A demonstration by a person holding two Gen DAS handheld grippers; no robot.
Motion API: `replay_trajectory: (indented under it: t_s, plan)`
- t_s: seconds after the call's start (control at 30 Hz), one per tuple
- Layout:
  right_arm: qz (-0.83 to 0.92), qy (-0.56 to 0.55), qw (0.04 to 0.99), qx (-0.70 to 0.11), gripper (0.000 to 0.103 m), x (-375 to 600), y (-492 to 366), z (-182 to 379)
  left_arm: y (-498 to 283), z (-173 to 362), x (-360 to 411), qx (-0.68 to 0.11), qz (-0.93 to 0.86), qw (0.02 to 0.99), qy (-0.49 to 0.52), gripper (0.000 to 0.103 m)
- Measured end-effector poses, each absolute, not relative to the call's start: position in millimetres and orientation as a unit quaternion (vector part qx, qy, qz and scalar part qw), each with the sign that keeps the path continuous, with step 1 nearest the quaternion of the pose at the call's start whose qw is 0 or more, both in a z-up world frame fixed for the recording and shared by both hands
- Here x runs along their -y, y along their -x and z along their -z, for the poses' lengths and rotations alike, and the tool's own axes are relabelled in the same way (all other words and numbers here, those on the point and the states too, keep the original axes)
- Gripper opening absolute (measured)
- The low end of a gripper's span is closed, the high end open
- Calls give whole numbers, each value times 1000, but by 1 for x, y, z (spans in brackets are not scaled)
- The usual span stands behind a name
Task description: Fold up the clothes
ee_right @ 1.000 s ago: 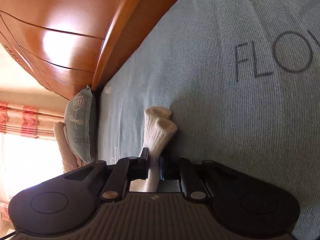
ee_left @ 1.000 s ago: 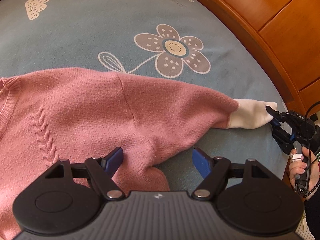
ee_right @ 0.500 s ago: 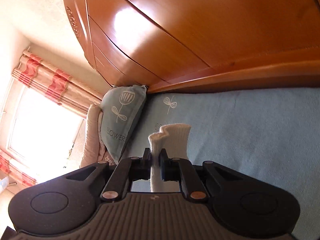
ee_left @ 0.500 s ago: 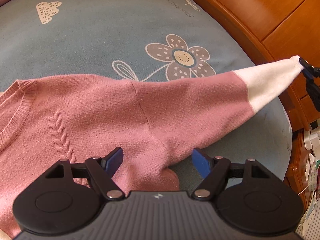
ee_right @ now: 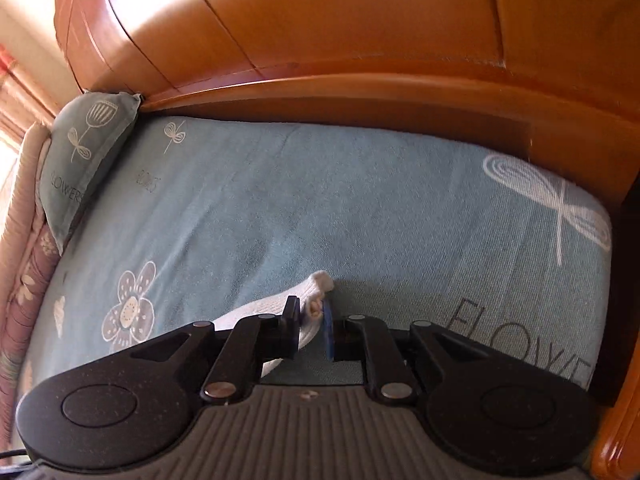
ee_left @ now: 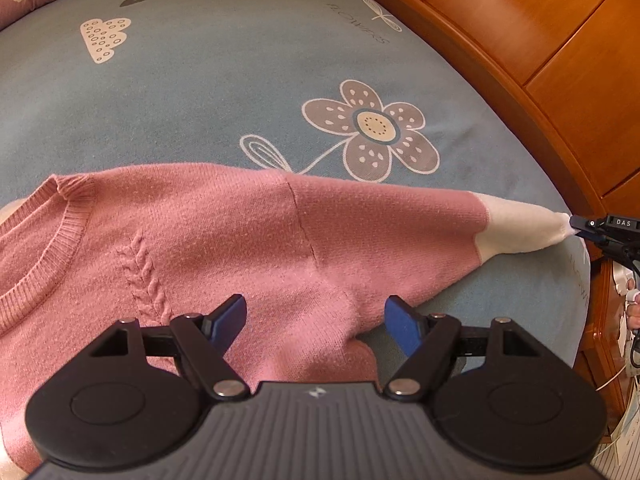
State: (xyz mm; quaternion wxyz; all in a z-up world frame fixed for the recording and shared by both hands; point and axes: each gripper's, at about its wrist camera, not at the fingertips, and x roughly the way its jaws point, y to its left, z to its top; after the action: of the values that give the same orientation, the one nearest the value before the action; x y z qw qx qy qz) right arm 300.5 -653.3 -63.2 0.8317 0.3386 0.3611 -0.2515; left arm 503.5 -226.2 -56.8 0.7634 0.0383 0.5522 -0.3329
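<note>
Left wrist view takes in the blue-grey printed bedsheet [ee_left: 224,92] across the bed, and on it, below and to the left of the grey flower print [ee_left: 370,130], the pink knitted sweater with a ribbed round collar [ee_left: 168,240] lies front up, its body flat on the sheet. It seems spread this way so its outline can be read and squared for folding. The sweater's body runs from the collar at the far left of the flower down toward the camera. Its one visible pink sleeve with a white cuff [ee_left: 400,236] stretches out sideways, passing just below the flower, its long axis pointing past the flower toward the orange wooden bed frame [ee_left: 560,92] and the bed's edge. The sleeve looks pulled straight, probably to take out slack so it can be laid flat or carried back over the body.

The left tongs [ee_left: 316,320] hover over the sweater's side below the flower, blue pads well apart and holding nothing, likely ready to pin or pinch the knit near the armpit.

The right tongs [ee_right: 310,330] sit at the sleeve's tip, beyond the flower toward the frame. Right wrist view shows the white cuff [ee_right: 280,308] between the pads with a narrow gap beside the far pad, so I cannot tell whether the grip is firm or loosening.
</note>
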Motion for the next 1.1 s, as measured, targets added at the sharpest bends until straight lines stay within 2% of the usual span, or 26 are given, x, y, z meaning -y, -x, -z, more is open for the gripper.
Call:
replay_trajectory:
  t_s: [0.03,0.17,0.33,0.5,0.77,0.9,1.1]
  plan:
    - [267,-313,836,-362,23,648,-306,58,-505,56,228,-550,336,764,-36,75]
    - [256,-273,862,-341,23,631,-323,38,-509,53,242,-532,363,764,-37,75]
    - [166,-302,869,-356,32,597,-334,42,-509,64,264,-523,402,751,-21,75]
    - [58,-311,858,-405,32,555,-357,63,-501,94,269,-567,394,723,-22,75]
    - [-13,-235,886,-400,32,521,-414,53,-491,95,250,-582,414,699,-27,76]
    - [-35,-226,872,-433,32,525,-446,68,-495,95,250,-589,404,700,-14,76]
    - [-49,-222,841,-491,31,522,-414,93,-505,76,231,-569,406,715,29,75]
